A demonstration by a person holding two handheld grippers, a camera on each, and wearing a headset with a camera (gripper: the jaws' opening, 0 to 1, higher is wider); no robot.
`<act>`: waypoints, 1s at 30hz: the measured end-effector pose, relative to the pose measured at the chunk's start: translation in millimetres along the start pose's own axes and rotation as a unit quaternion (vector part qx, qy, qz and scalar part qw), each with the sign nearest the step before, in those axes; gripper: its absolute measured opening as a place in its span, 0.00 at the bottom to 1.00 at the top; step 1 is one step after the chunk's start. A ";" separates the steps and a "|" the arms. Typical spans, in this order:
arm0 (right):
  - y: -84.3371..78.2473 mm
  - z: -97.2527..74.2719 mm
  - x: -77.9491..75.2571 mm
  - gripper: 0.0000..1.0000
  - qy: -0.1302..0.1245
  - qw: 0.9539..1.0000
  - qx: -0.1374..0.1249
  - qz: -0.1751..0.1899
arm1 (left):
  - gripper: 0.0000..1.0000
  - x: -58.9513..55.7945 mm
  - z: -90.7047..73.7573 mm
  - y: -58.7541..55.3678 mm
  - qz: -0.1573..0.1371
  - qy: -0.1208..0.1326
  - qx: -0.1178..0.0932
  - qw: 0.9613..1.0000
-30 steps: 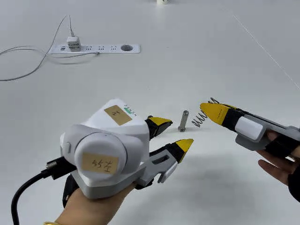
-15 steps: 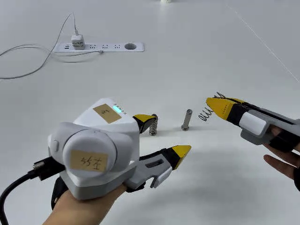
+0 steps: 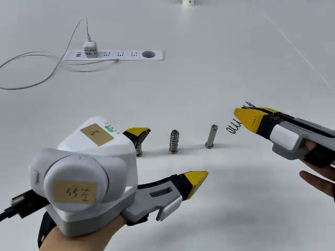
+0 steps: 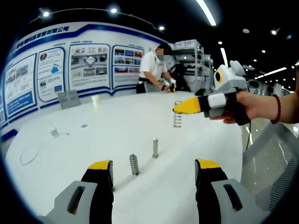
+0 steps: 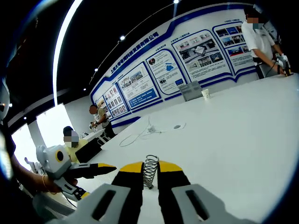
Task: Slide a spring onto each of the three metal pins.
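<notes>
Three metal pins stand in a row on the white table. The right pin [image 3: 211, 136] [image 4: 155, 147] is bare. A spring sleeves the middle pin [image 3: 174, 141] [image 4: 134, 164]. The left pin [image 3: 138, 151] is mostly hidden behind a jaw tip, with coils on it. My left gripper [image 3: 166, 157] [image 4: 154, 165] is open just in front of the pins, holding nothing. To the right of the bare pin, my right gripper [image 3: 250, 114] [image 5: 149, 173] is shut on a loose spring [image 3: 234, 125] [image 5: 150, 170] [image 4: 177, 114], held off the table.
A white power strip [image 3: 112, 54] with a plugged charger and a cable [image 3: 31, 63] lies at the far left. At the table's far edge stands a small white cup [image 3: 187, 2]. A person [image 4: 152, 70] stands beyond the table.
My left gripper has drawn back to the left, uncovering the spring-covered middle pin. The right gripper still holds its spring in about the same place.
</notes>
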State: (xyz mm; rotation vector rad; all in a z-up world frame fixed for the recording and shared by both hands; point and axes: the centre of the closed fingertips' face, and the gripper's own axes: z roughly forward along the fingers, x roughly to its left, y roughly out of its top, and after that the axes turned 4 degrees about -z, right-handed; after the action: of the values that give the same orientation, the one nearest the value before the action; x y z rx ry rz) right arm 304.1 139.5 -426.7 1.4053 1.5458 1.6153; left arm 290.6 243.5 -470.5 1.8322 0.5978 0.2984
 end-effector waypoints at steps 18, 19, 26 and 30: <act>2.2 8.3 -4.7 0.12 -0.007 0.998 0.012 -0.061 | 0.91 16.0 -13.4 -7.4 -0.014 0.032 0.005 0.999; 2.0 9.0 -5.1 0.12 -0.008 0.998 0.013 -0.065 | 0.92 16.7 -13.7 -7.7 -0.015 0.033 0.005 0.999; 1.5 14.0 -8.4 0.12 -0.011 0.996 0.020 -0.089 | 0.99 22.6 -14.9 -10.1 -0.027 0.040 0.004 0.999; -0.1 16.7 -10.4 0.12 -0.012 0.995 0.023 -0.096 | 1.00 24.3 -15.6 -12.5 -0.034 0.042 0.006 0.998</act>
State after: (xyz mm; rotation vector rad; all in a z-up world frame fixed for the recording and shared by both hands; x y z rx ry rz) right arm 322.5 137.3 -433.2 1.2538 1.6592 1.4519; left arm 300.3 272.2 -479.1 1.8141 0.7216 0.3280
